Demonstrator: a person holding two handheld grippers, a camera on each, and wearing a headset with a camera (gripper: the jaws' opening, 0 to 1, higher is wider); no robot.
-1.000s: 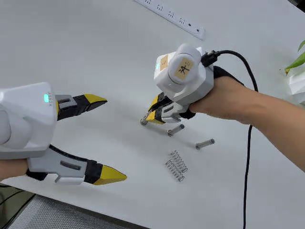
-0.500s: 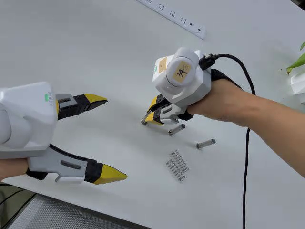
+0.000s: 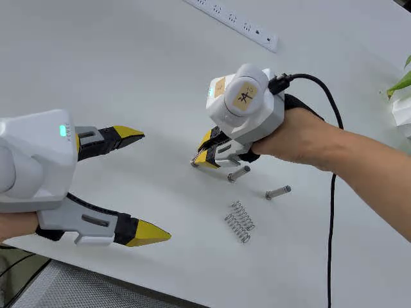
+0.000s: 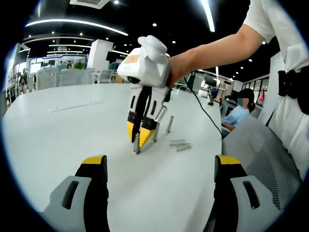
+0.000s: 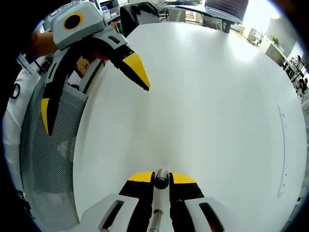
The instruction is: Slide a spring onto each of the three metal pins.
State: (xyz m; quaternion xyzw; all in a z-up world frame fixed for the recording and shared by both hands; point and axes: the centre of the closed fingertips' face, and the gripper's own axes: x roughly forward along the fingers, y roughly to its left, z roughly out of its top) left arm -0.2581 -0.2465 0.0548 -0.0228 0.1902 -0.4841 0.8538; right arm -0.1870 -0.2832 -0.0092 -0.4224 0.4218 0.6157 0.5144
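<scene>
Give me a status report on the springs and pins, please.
Right gripper shut on spring. Left gripper open, off to the side. Two pins bare, two springs loose nearby. Nothing in the way.

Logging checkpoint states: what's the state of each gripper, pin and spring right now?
left gripper: open, empty.
right gripper: shut on held spring.
held spring: upright in the jaw tips, lower end at the table.
loose springs: two, lying side by side, not on pins.
near pin: bare, no spring.
far pin: bare, no spring.
</scene>
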